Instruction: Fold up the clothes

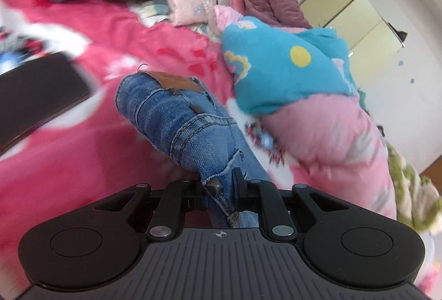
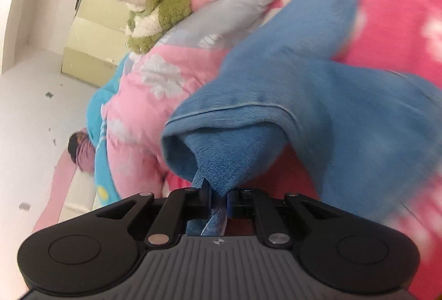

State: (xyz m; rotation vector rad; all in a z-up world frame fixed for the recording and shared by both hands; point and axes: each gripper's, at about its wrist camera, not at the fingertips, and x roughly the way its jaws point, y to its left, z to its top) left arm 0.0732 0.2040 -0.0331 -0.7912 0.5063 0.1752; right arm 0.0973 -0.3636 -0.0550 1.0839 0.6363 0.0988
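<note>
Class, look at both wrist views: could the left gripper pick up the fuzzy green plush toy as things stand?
Probably not: the left gripper is shut on blue denim jeans, and the fuzzy green plush toy lies off to its side.

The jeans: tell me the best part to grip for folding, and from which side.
Grip the jeans at their ends, coming from the near side. The left gripper is shut on the thick studded waistband by the leather patch; the right gripper pinches a bunched leg hem. Both are stiff seamed edges, so they probably won't slip.
</note>
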